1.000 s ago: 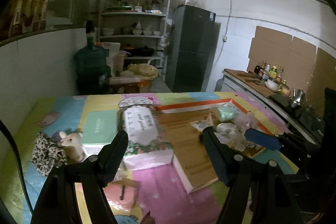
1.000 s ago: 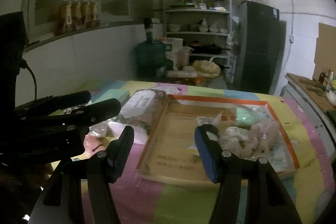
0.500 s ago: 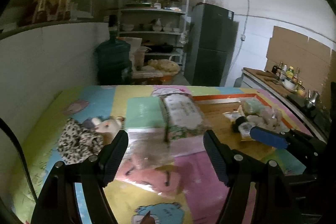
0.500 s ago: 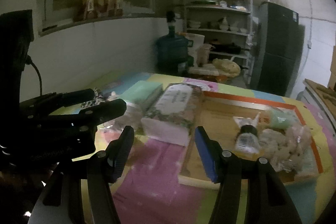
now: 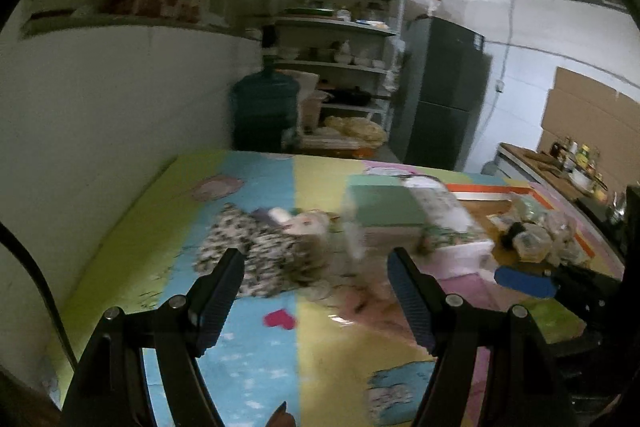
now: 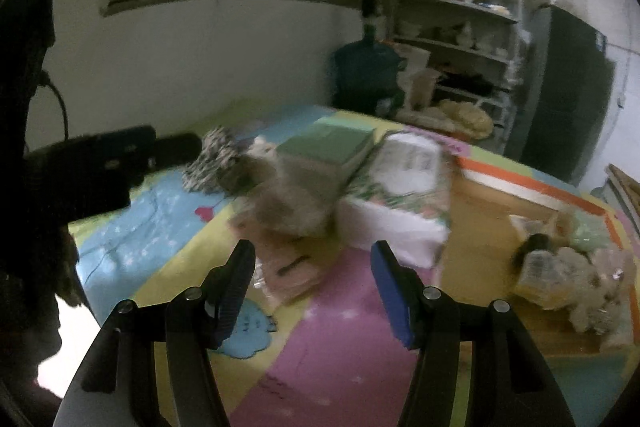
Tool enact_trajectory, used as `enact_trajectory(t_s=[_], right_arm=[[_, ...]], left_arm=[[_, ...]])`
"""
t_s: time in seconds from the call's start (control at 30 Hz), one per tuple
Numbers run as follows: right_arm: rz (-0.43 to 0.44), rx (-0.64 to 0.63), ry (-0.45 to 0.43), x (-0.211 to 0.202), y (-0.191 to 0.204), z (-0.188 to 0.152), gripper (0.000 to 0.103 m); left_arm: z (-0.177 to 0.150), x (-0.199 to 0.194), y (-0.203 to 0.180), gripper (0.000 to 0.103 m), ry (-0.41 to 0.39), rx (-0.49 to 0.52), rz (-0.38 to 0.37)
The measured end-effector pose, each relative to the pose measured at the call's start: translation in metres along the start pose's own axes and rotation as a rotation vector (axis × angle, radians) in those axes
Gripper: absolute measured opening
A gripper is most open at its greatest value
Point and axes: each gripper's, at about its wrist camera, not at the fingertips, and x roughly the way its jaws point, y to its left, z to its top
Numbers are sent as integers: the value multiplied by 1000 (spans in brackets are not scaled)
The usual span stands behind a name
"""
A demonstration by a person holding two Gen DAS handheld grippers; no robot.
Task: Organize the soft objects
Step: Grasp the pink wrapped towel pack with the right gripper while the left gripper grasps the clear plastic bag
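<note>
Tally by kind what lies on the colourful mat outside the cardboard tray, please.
Plush toys: 1, small cream plush animal
Cloth pieces: 1, black-and-white spotted fabric
Tissue packs: 1, floral-wrapped white tissue pack
Flat boxes: 1, green flat box
Bagged pink items: 1, pink item in clear plastic
Total: 5

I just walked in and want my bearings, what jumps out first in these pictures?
The bright patchwork mat covering the table, with a leopard-print cloth and a small plush toy lying together towards its left. To their right sit a green box and a tissue pack, then a cardboard tray of bagged items. Both grippers, left and right, hover open and empty.
</note>
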Motion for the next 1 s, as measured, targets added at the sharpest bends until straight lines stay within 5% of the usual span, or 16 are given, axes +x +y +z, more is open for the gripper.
enact_trajectory(t_s=[0.53, 0.8, 1.0], right_arm=[[164, -95, 212, 81, 16, 5, 69], [163, -210, 275, 104, 30, 14, 69], [162, -222, 275, 94, 43, 6, 50]], left_arm=[[-13, 12, 57, 74, 38, -106, 18], [-17, 12, 69, 74, 45, -129, 21], [-17, 16, 72, 74, 56, -124, -10]])
